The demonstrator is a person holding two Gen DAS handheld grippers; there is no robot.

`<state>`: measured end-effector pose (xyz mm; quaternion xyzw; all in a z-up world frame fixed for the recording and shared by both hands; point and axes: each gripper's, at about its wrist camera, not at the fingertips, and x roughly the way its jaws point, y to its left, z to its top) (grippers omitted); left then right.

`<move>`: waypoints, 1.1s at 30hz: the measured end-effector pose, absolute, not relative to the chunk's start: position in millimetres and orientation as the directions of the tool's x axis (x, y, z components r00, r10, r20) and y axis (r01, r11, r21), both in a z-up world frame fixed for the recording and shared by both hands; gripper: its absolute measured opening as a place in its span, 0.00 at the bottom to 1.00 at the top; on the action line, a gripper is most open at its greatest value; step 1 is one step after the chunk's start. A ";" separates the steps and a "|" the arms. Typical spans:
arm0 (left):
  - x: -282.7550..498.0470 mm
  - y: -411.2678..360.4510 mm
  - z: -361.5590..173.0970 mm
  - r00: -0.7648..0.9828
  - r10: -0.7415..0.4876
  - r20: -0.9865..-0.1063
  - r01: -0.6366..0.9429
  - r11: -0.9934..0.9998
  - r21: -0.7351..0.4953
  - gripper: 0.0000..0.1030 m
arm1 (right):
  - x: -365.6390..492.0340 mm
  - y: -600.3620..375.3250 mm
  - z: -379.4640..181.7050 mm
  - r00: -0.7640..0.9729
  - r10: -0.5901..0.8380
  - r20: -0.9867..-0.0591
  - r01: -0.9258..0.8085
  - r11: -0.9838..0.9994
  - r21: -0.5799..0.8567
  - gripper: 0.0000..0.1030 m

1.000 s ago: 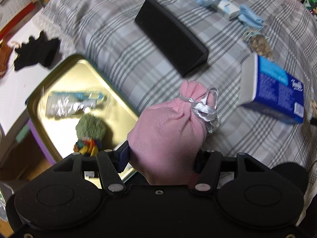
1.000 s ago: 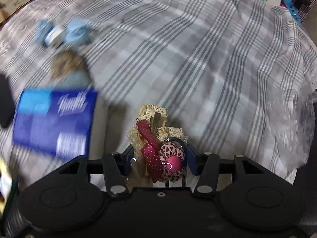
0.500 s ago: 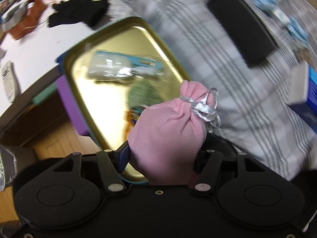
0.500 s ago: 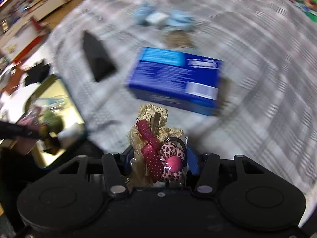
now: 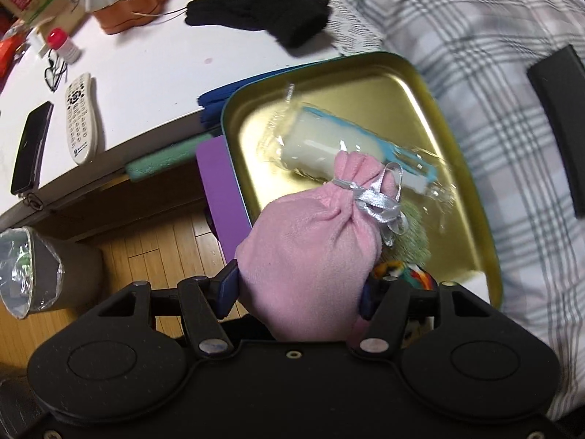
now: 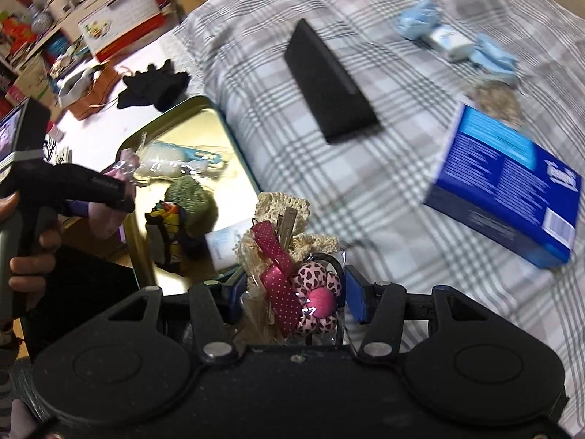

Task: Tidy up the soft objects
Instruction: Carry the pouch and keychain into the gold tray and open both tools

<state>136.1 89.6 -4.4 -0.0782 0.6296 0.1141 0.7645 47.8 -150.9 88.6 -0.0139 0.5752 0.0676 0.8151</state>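
Left gripper (image 5: 298, 289) jaws are opening around the pink pouch (image 5: 310, 252) above the gold tray's (image 5: 471, 197) near edge; it could tumble floorward. Right gripper (image 6: 292, 292) clamps a hair-accessory packet (image 6: 292, 274).

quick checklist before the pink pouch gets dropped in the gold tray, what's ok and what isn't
1. Pink pouch between the left gripper fingers: ok, though the jaws are opening.
2. Pouch over the gold tray: ok, near its left rim.
3. Free spot in the tray: ok; the wrapped white item and green plush toy leave bare metal.
4. Right gripper holding the ribbon bundle: ok.
5. Gap between pouch and tray floor: cannot tell.
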 end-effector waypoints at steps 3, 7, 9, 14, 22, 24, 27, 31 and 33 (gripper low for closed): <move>142.8 90.0 -7.7 0.192 0.109 -0.975 -0.310 0.950 0.045 0.59 | 57.8 -138.4 85.4 0.322 0.106 -0.941 -0.145 0.987 0.061 0.51; 148.9 84.1 -9.2 0.210 0.099 -0.973 -0.319 0.947 0.027 0.58 | 70.4 -119.2 82.7 0.324 0.106 -0.940 -0.164 0.985 0.054 0.51; 149.4 79.8 -10.6 0.212 0.087 -0.973 -0.312 0.950 0.017 0.58 | 76.0 -111.1 82.5 0.325 0.107 -0.940 -0.171 0.984 0.053 0.51; 146.1 76.2 -5.3 0.228 0.049 -0.973 -0.305 0.952 -0.023 0.58 | 89.6 -90.9 82.6 0.331 0.122 -0.936 -0.199 0.978 0.058 0.51; 151.9 87.9 10.3 0.273 0.023 -0.962 -0.326 0.943 -0.070 0.61 | 107.8 -69.2 69.0 0.308 0.116 -0.944 -0.210 0.976 0.051 0.51; 151.9 91.4 11.9 0.279 0.014 -0.960 -0.332 0.940 -0.083 0.63 | 112.3 -64.9 64.2 0.296 0.116 -0.948 -0.210 0.976 0.054 0.51; 150.1 94.6 15.5 0.293 0.016 -0.956 -0.336 0.938 -0.087 0.64 | 118.8 -60.4 58.6 0.287 0.115 -0.951 -0.213 0.976 0.054 0.51; 147.1 94.7 19.0 0.305 0.051 -0.951 -0.336 0.940 -0.058 0.68 | 125.5 -53.6 55.3 0.298 0.134 -0.945 -0.231 0.971 0.065 0.55; 145.8 94.5 19.0 0.304 0.052 -0.951 -0.332 0.942 -0.054 0.69 | 128.9 -52.6 54.2 0.303 0.144 -0.942 -0.230 0.970 0.074 0.68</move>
